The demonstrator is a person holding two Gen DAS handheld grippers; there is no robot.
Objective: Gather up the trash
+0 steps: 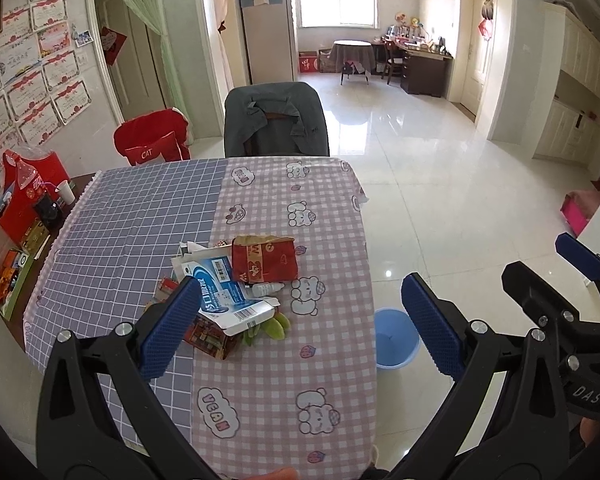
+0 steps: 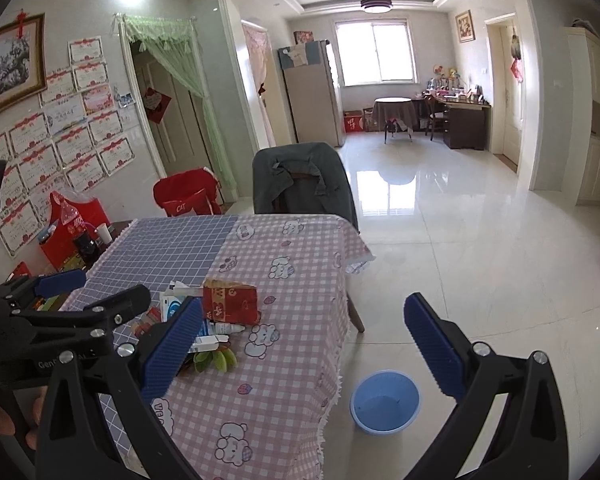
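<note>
A pile of trash lies mid-table: a red snack packet [image 1: 265, 261] [image 2: 230, 304], a flattened blue-and-white box [image 1: 224, 292], a small white dropper bottle [image 1: 266, 289] [image 2: 228, 328], green peels [image 1: 272, 330] [image 2: 216, 360] and a red printed carton [image 1: 208, 336]. My left gripper [image 1: 300, 328] hovers open above the pile's near side, holding nothing. My right gripper [image 2: 304, 348] is open too, over the table's right edge, with the pile by its left finger. Each gripper shows in the other's view: left gripper [image 2: 96, 292], right gripper [image 1: 556, 272]. A blue bin [image 1: 392, 360] [image 2: 384, 424] stands on the floor right of the table.
The table [image 1: 260, 380] [image 2: 268, 380] wears a purple and pink checked cloth. A chair draped with a grey jacket [image 1: 276, 120] stands at its far end, beside a red-covered chair [image 1: 152, 144]. Red boxes and a cup [image 1: 66, 192] crowd the left side. Glossy tiled floor stretches to the right.
</note>
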